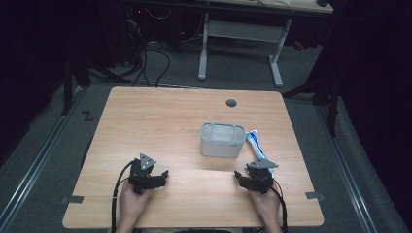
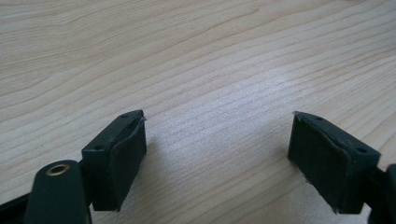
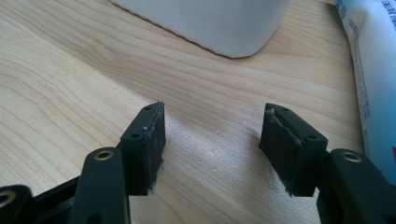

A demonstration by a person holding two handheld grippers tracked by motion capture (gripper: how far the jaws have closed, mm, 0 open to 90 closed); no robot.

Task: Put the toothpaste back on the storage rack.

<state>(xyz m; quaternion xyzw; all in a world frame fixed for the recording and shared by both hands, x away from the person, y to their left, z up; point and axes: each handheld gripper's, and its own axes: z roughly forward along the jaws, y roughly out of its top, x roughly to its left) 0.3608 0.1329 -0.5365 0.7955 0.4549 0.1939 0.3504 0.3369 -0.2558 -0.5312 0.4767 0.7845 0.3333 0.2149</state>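
Note:
A grey-white rectangular bin [image 1: 222, 139] stands right of the table's middle, and its lower wall [image 3: 210, 23] fills the top of the right gripper view. A white and blue tube [image 1: 256, 144] lies along the bin's right side, seen close at the right edge [image 3: 373, 79]. My right gripper [image 1: 243, 175] rests near the front edge, just in front of the tube, open with bare wood between its jaws [image 3: 212, 135]. My left gripper [image 1: 163, 175] sits at the front left, held by a hand, open over bare wood [image 2: 217, 144].
The wooden table [image 1: 160, 121] has a round cable hole [image 1: 231, 103] near its far edge. Beyond it stand a white desk frame [image 1: 240, 43] and cables on grey floor. Black cables trail from both grippers over the front edge.

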